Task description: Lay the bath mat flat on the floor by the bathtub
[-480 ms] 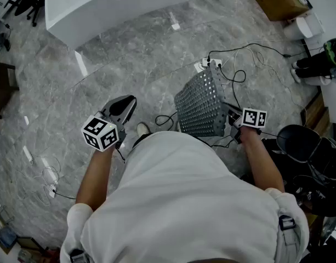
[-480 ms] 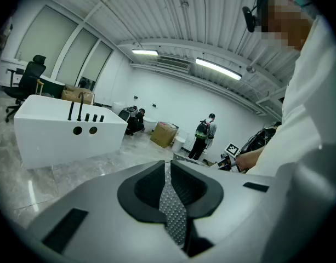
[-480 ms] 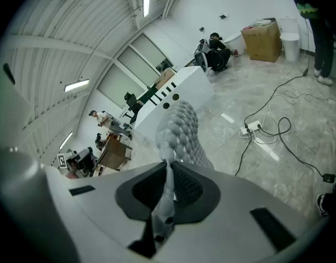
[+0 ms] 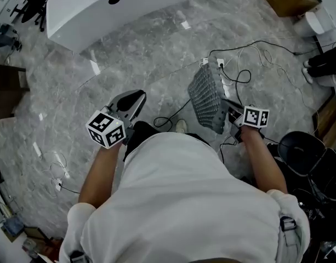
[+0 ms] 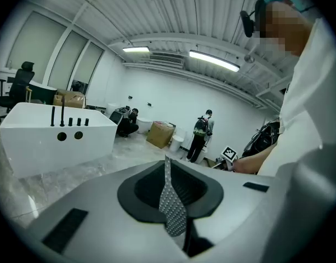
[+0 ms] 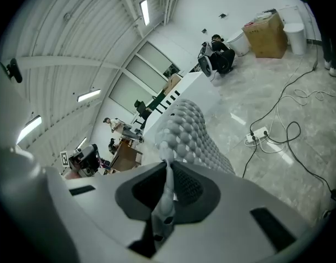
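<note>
Marble floor (image 4: 129, 64): cables (image 4: 255, 53) near bath mat (image 4: 207, 97); bathtub (image 4: 74, 10) well apart.

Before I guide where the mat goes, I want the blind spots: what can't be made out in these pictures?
Bath mat: head view, it hangs nearly edge-on from the right gripper, so its full outline is hidden.
Bathtub: head view, cut off by the top edge.
Floor: head view, the part at the person's feet is hidden by the torso.
Distant standing person: left gripper view, too small to tell what they do.

Fingers (image 5: 171, 210) pressed together (bathtub (image 5: 58, 141) beyond).
</note>
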`<act>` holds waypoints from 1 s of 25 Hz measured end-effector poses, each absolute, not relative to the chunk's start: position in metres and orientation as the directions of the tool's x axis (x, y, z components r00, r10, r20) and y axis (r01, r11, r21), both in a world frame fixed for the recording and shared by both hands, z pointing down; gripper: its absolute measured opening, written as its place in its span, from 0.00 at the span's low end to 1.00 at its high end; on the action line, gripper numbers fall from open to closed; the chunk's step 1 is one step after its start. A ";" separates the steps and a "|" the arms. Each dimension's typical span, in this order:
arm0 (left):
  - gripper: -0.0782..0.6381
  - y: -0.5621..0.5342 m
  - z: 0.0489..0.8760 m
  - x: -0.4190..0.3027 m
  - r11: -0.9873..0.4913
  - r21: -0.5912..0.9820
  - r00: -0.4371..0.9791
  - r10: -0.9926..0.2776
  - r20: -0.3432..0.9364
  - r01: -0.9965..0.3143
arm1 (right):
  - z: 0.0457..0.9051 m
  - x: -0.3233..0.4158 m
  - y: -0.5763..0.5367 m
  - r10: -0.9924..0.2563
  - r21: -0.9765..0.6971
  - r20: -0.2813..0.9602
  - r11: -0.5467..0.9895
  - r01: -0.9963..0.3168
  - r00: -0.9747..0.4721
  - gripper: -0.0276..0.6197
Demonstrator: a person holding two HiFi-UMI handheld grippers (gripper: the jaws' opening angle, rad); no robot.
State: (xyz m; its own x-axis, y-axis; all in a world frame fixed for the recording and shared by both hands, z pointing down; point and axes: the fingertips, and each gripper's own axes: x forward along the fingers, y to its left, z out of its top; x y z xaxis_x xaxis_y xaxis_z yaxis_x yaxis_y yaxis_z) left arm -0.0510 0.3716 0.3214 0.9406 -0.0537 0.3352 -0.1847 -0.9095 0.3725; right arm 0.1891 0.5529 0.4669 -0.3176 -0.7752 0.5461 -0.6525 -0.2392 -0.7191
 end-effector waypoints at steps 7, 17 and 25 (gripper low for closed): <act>0.17 0.370 0.333 -0.015 -0.904 0.385 0.929 -0.033 0.368 -0.185 | 0.477 0.260 0.531 -0.796 -0.692 0.545 -0.249 -0.677 -0.264 0.10; 0.17 0.239 0.349 0.026 -0.903 0.414 0.942 0.030 0.333 -0.117 | 0.485 0.329 0.444 -0.809 -0.683 0.568 -0.364 -0.633 -0.148 0.10; 0.17 0.102 0.343 0.061 -0.918 0.394 0.944 0.086 0.318 -0.049 | 0.462 0.399 0.331 -0.817 -0.663 0.572 -0.405 -0.630 -0.075 0.10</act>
State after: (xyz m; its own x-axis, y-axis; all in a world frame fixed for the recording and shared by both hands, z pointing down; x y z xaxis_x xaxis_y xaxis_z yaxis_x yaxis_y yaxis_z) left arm 0.0615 0.1023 0.3426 0.9442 0.0861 0.3178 -0.0488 -0.9179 0.3939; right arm 0.3991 0.3306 0.4616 -0.0754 -0.8170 0.5716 -0.6296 -0.4055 -0.6627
